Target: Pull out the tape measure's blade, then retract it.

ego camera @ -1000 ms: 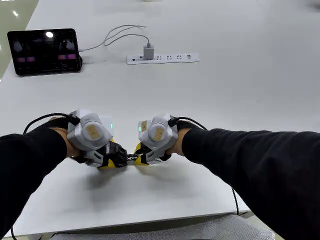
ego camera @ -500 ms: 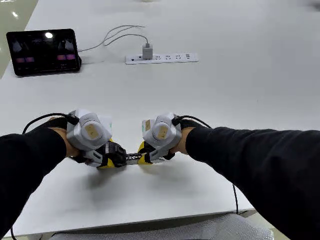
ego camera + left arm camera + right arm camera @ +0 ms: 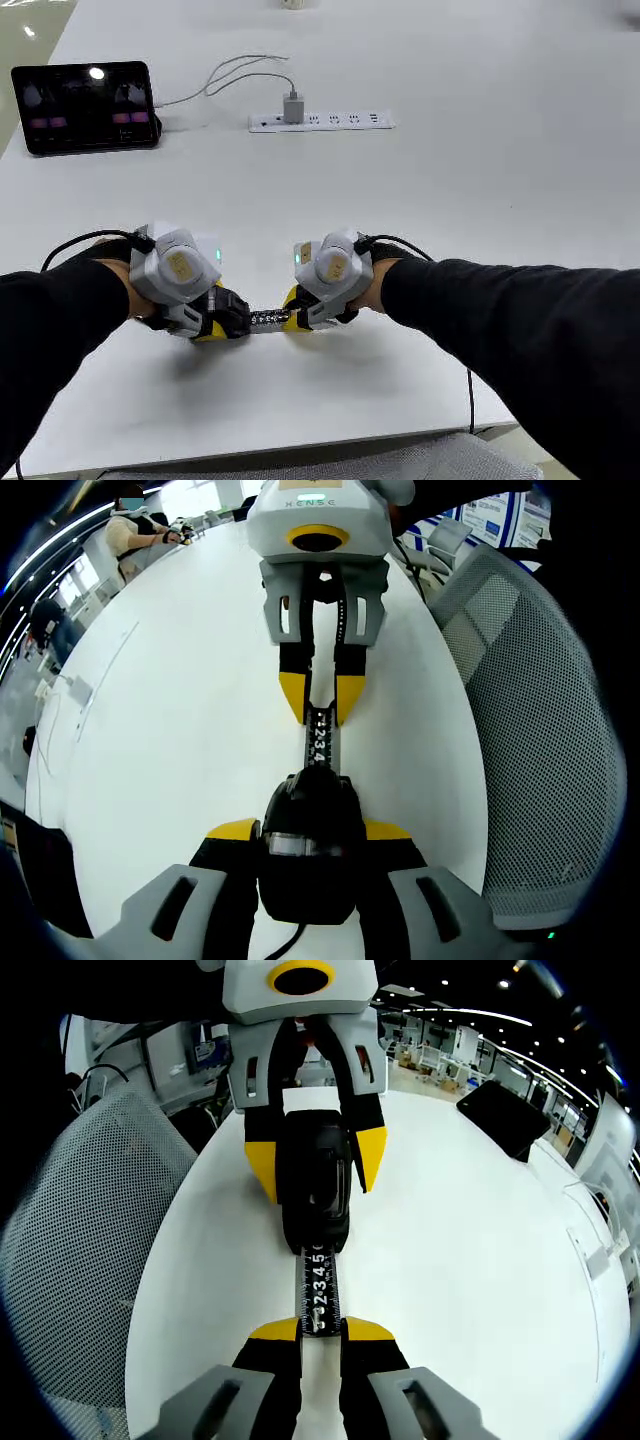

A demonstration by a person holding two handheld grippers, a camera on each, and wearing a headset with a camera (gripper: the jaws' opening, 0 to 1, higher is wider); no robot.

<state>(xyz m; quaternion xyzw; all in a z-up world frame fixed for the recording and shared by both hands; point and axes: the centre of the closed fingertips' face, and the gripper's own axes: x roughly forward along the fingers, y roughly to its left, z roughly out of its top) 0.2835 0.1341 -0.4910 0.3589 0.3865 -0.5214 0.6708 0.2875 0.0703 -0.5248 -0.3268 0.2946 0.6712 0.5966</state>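
- Head view: L gripper (image 3: 222, 320) clamped on black case (image 3: 236, 310), low over table (image 3: 450, 180) nr front edge. R gripper (image 3: 296, 320) pinches blade (image 3: 268, 319) end. Vs 0.5 s ago: gap betw. grippers wider, more blade out.
- L gripper view: jaws narrow, gripping case (image 3: 308, 855) on both sides. Blade (image 3: 320, 742) runs to R gripper (image 3: 320, 695), nos. 2-3-4 showing.
- R gripper view: jaws nearly closed on blade (image 3: 320, 1295) tip. Case (image 3: 313, 1185) ahead, held by L gripper (image 3: 315, 1160).

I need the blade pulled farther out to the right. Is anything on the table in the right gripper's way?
Nothing visible does. The right gripper, shut on the black white-numbered blade, has bare white table on its right; the white power strip lies far ahead.
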